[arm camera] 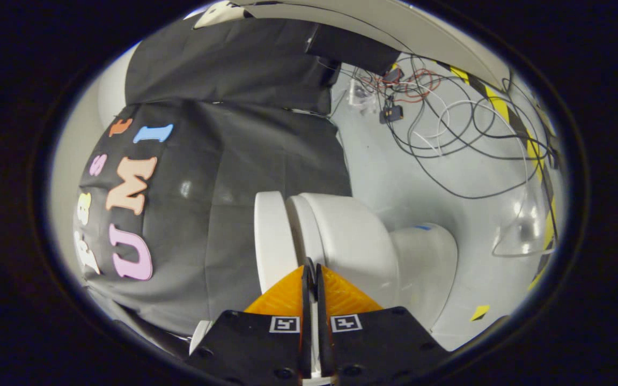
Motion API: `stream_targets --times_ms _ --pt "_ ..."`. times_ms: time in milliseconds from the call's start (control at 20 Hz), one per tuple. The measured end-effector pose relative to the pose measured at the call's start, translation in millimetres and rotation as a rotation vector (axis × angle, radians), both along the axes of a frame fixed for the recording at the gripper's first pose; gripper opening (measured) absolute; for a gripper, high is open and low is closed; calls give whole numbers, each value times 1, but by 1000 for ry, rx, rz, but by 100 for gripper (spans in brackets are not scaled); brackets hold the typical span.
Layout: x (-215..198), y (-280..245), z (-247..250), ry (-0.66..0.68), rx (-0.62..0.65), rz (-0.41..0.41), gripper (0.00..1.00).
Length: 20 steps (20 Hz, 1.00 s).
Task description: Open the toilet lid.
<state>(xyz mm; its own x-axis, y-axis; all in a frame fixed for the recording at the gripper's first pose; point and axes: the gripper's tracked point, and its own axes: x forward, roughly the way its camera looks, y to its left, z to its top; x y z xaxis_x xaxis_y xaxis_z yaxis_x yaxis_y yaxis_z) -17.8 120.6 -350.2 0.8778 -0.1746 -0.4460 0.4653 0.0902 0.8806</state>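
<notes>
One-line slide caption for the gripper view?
Gripper fingers nearly closed at the toilet lid edge, bowl beyond.

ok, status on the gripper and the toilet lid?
Hand-held gripper fingers nearly closed, tips at the toilet lid edge, grip on it unclear. Lid close against the toilet rim. Loose cables on floor beyond, well off the toilet.

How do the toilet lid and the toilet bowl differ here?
The toilet lid is a thin flat slab; the toilet bowl is bulky and rounded. The lid lies nearer the black cloth wall, the bowl nearer the cables. The gripper, fingers nearly together, points at the seam between them. Both are glossy white.
</notes>
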Motion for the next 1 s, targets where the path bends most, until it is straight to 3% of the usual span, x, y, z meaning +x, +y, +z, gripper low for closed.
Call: stream_targets --times_ms 350,550,1000 --pt "-3 0 22 70 -143 96 7" --pt "7 0 56 41 -279 169 7" --pt "21 22 123 17 -622 486 7"
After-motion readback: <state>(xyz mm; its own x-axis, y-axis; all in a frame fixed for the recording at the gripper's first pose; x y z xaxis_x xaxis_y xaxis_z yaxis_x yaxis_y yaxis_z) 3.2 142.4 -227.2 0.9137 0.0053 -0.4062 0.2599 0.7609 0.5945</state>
